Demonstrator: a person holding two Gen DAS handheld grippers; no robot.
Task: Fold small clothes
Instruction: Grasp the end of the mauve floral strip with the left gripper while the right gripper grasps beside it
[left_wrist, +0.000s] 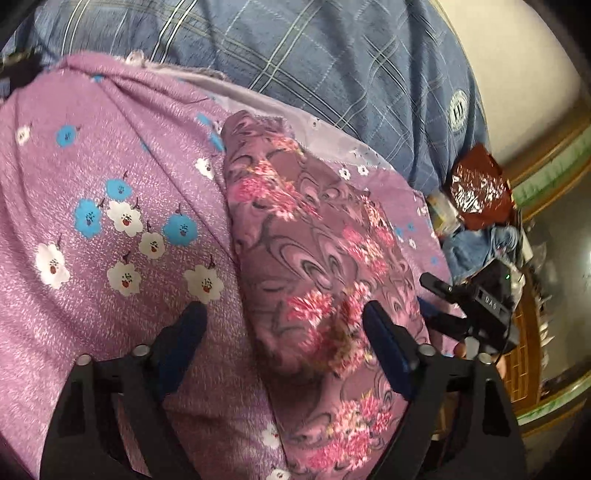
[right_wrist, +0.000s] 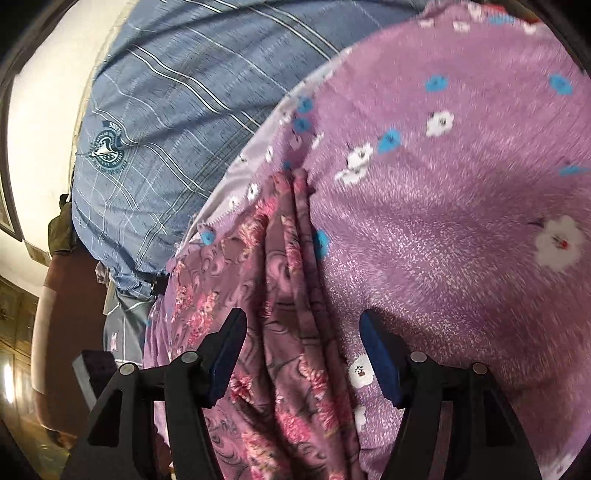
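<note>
While both jaws stand spread with nothing between them, the step in hand reads as a reach for a grasp on the small garment, not a fold under way. The left hand-held gripper (left_wrist: 282, 317) hovers wide open, one finger over the lilac flower-print sheet (left_wrist: 110, 229), the other over the garment. The right hand-held gripper (right_wrist: 303, 325) is likewise spread, straddling the bunched ridge of cloth without pinching it. The small garment (left_wrist: 314, 266), mauve with pink floral swirls, lies crumpled lengthwise on the sheet, between the two grippers, gathered into pleats in the right wrist view (right_wrist: 280, 295). Behind it sits a blue plaid cushion or pillow (left_wrist: 332, 55); what lies under the sheet cannot be told. The right gripper also shows at the edge of the left wrist view, near the garment's side. Judged progress: early, garment not yet flattened or folded. Next move likely calls for each gripper to close on an edge or corner of the garment, lift, and spread it flat before folding. Risk: pinching the sheet along with the garment, since both are thin, similar in colour, and touching.
</note>
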